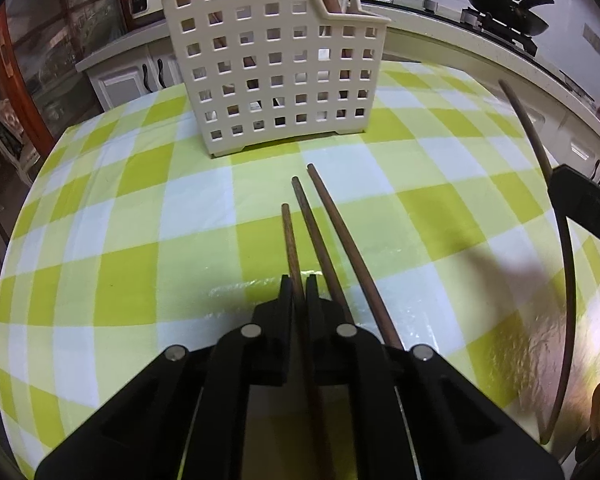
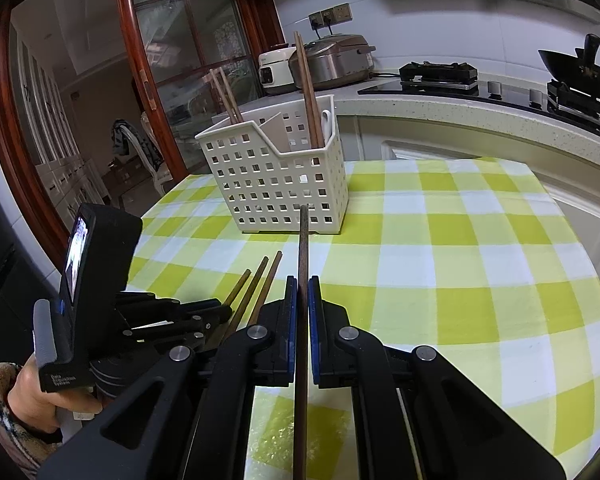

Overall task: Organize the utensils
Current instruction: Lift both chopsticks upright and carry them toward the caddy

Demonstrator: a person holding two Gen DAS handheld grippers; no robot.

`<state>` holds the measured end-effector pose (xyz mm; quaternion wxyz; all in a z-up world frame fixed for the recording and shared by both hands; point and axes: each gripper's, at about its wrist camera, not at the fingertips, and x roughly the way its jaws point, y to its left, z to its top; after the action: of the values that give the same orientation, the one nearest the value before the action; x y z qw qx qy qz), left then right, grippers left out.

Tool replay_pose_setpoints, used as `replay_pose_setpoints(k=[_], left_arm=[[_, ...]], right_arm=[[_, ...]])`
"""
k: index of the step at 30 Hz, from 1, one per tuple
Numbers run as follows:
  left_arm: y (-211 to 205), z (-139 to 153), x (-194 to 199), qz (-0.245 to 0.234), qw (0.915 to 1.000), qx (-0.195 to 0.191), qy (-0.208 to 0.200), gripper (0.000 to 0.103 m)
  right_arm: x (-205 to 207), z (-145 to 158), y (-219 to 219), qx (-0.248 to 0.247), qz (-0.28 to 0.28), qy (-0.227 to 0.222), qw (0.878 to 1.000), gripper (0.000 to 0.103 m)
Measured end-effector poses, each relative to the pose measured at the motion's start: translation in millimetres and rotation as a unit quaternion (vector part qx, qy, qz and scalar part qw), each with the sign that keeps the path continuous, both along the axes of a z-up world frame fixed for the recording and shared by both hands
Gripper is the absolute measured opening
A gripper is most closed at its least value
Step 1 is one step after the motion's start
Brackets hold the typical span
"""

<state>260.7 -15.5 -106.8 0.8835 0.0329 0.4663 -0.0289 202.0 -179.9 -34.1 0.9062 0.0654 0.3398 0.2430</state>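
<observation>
A cream perforated utensil basket [image 1: 272,64] stands at the far side of the table and holds several brown chopsticks [image 2: 309,96]. My left gripper [image 1: 299,284] is shut on a brown chopstick [image 1: 291,240] low over the table. Two more chopsticks [image 1: 340,248] lie just to its right. My right gripper [image 2: 303,284] is shut on another brown chopstick [image 2: 302,264], which points at the basket [image 2: 276,184]. That chopstick shows as a curved rod at the right of the left wrist view [image 1: 566,256].
The table has a green and white checked cloth [image 2: 440,264]. Behind it runs a kitchen counter with a rice cooker [image 2: 332,62], a hob and a black wok [image 2: 580,76]. A glass door with a wooden frame [image 2: 140,60] is at the left.
</observation>
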Motion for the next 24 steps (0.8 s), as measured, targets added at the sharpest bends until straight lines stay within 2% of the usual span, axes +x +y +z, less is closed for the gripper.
replay_pose_setpoints(k=[3,8,17,24], left_arm=[[3.8,2.7,-2.9,-0.004,0.9997,-0.021,-0.008,0.006],[8.9,31.8,-22.2,0.0,0.9973,-0.031,-0.066,0.006],[16.3,90.0,-68.6,-0.001,0.9869,-0.044,-0.156,0.006],[18.6,113.6,-97.9,-0.001,0.9787,-0.043,-0.201,0.006]], right_arm=[[-0.6,0.9,0.8,-0.001,0.0,0.0,1.0,0.006],[-4.1,9.9,2.0,0.001,-0.001,-0.013,1.0,0.006],[-16.0,39.8,5.0,0.009,0.002,-0.051,0.999,0.006],[-26.1,55.1,8.1,0.006,0.003,-0.067,0.998,0.006]])
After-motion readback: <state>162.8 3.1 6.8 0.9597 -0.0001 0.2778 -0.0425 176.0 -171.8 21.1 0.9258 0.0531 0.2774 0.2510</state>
